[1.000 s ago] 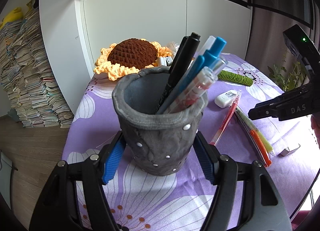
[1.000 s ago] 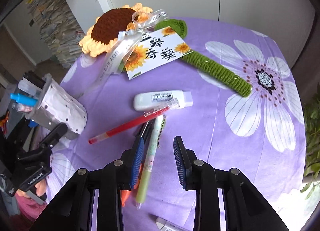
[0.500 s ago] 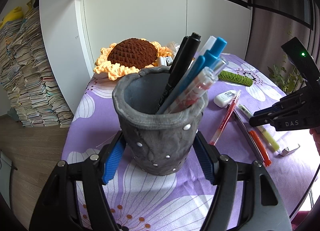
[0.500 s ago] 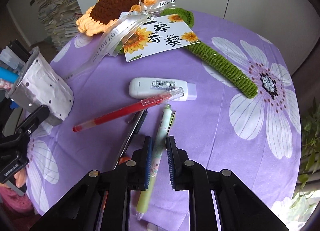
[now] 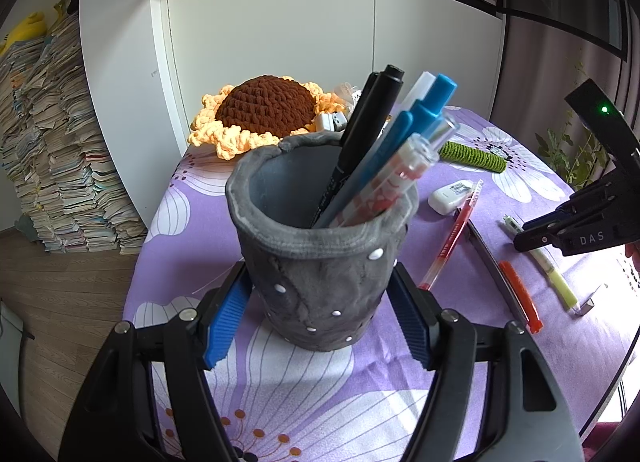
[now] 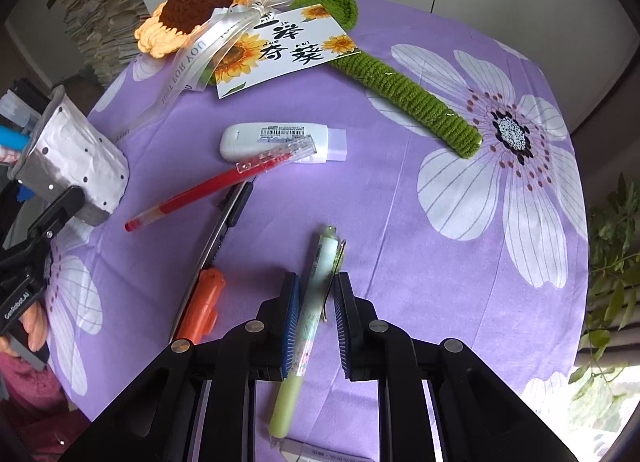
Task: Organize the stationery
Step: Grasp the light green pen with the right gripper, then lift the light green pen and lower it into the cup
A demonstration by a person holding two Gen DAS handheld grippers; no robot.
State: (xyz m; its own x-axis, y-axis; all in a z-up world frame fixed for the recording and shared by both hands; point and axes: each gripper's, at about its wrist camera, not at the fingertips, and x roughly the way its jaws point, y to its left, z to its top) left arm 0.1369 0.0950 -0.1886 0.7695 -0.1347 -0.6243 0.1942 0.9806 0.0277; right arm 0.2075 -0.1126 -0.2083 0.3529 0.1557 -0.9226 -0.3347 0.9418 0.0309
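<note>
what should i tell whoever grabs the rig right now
Left gripper: fingers on both sides of the grey cup, which stands on the table and already holds several pens.
Right gripper: shut on the green pen.
Loose on the cloth: red pen, white correction tape, orange-handled cutter.
Left: drop the green pen in the cup, then the rest.

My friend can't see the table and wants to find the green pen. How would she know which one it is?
Start at the purple flowered tablecloth and find the grey pen cup near its left edge. To the right of it lie a red pen and an orange-handled cutter; further right is the green pen. It is the only pale green one, and the right gripper is pinching it.
</note>
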